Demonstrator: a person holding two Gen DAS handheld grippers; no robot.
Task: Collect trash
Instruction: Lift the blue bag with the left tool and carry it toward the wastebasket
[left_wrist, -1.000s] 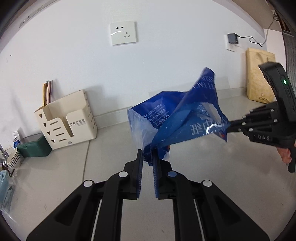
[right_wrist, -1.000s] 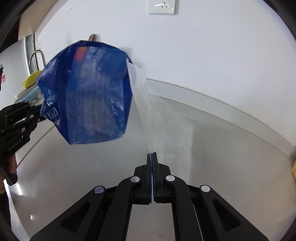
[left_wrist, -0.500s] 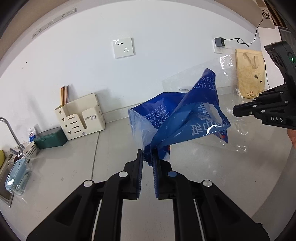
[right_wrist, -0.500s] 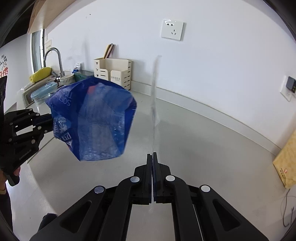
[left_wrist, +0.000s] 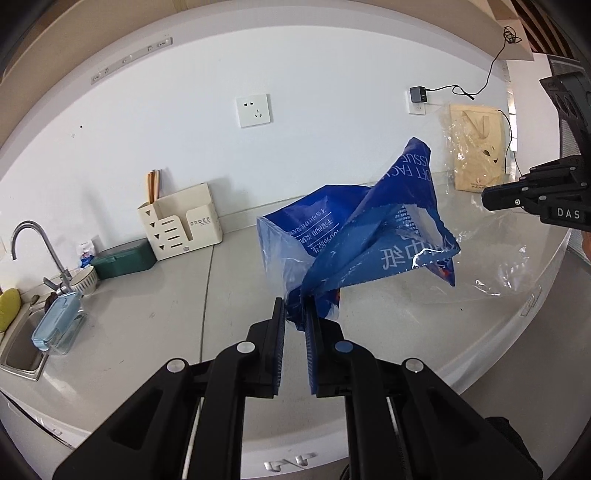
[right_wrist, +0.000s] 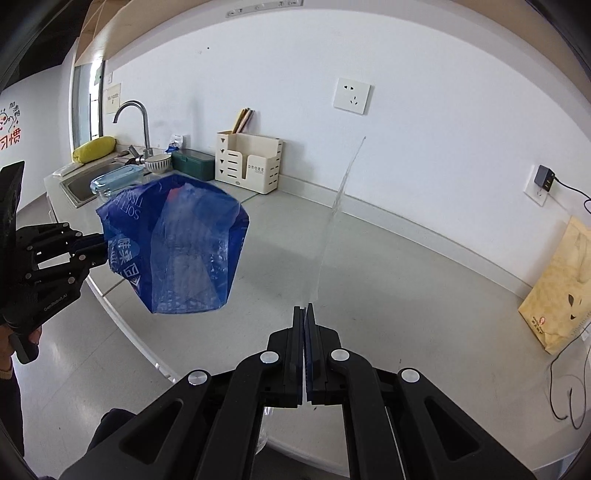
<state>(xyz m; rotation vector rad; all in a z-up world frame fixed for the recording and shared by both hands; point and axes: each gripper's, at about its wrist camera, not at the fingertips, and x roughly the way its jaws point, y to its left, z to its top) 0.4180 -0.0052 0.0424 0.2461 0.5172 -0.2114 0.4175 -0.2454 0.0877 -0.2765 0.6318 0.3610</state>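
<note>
My left gripper (left_wrist: 294, 314) is shut on a corner of a crumpled blue tissue wrapper (left_wrist: 369, 240) and holds it in the air above the grey counter (left_wrist: 166, 317). The wrapper also shows in the right wrist view (right_wrist: 177, 243), with the left gripper (right_wrist: 92, 249) at its left side. My right gripper (right_wrist: 303, 314) is shut on a clear plastic film (right_wrist: 332, 221) seen edge-on; in the left wrist view the film (left_wrist: 491, 258) hangs from the right gripper (left_wrist: 487, 197) beyond the wrapper.
At the counter's back left stand a cream organiser (left_wrist: 181, 225), a green box (left_wrist: 123, 260), a bowl (left_wrist: 83, 278) and a sink with faucet (right_wrist: 142, 125). A blue-lidded container (left_wrist: 55, 325) sits by the sink. A tan paper bag (right_wrist: 557, 291) leans on the right wall.
Both grippers have pulled back and up from the wall with their pieces. The clear film has come apart from the blue wrapper, and the two grippers have moved apart.
</note>
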